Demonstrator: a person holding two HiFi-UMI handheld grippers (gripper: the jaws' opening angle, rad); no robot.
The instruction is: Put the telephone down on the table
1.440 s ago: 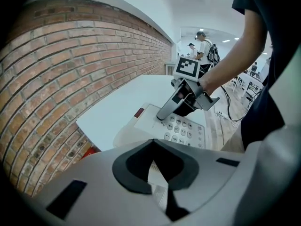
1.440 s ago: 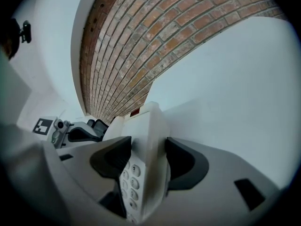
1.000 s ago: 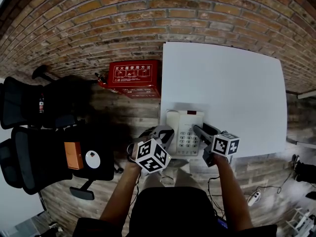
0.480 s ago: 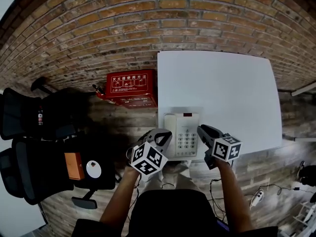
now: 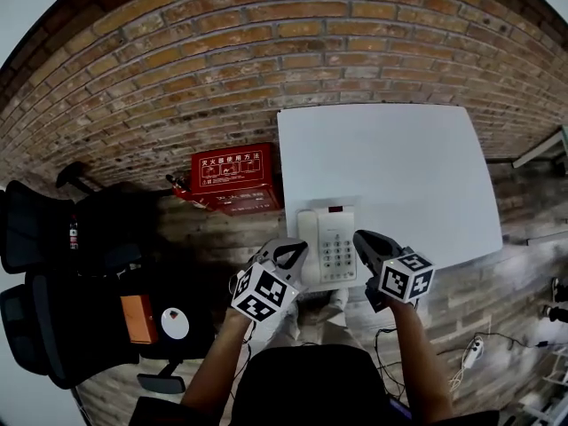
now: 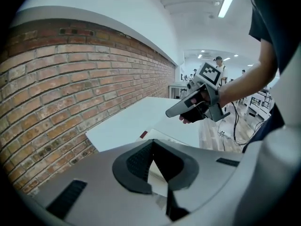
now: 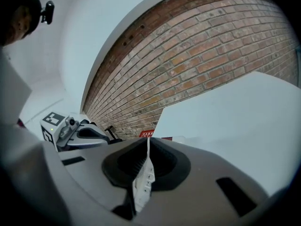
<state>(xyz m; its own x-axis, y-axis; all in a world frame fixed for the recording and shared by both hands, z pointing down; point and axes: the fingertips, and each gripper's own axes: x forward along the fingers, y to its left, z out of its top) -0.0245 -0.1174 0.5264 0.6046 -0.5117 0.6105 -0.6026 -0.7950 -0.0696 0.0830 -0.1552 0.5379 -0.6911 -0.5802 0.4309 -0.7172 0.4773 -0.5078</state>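
From the head view, a white table [image 5: 399, 162] stands against a curved-looking red brick wall [image 5: 222, 51], on a floor of grey wooden planks [image 5: 217, 216]. To the left of the table sits a red box [image 5: 232, 169] with a line of white Chinese characters over small white diagrams, too small for me to read with certainty. Further left are black office chairs [image 5: 53, 229]; one carries an orange object [image 5: 138, 318] and a white disc [image 5: 175, 324].

The telephone [image 5: 327, 242] lies flat on the table at its near edge. It is a cream-white desk set with the handset along its left side, a grid of pale keys and a small dark red strip at the top. The left gripper [image 5: 291, 254] is just beside its left side and the right gripper [image 5: 362, 238] just beside its right.

In the left gripper view, the left gripper [image 6: 151, 145] has its jaws pressed together with nothing between them. The telephone [image 6: 157, 179] shows below them, and the table [image 6: 136, 117] runs along the brick wall [image 6: 70, 93]. The right gripper [image 6: 171, 112] hangs above the table in a hand. Strip lights [image 6: 230, 1] glow on a white ceiling.

In the right gripper view, the right gripper [image 7: 147, 142] has just been closing. Its jaws now stand together, pinching nothing, and only a thin slit shows the keypad of the telephone [image 7: 143, 182] behind. The left gripper [image 7: 110, 138] and the red box [image 7: 146, 134] lie beyond it.
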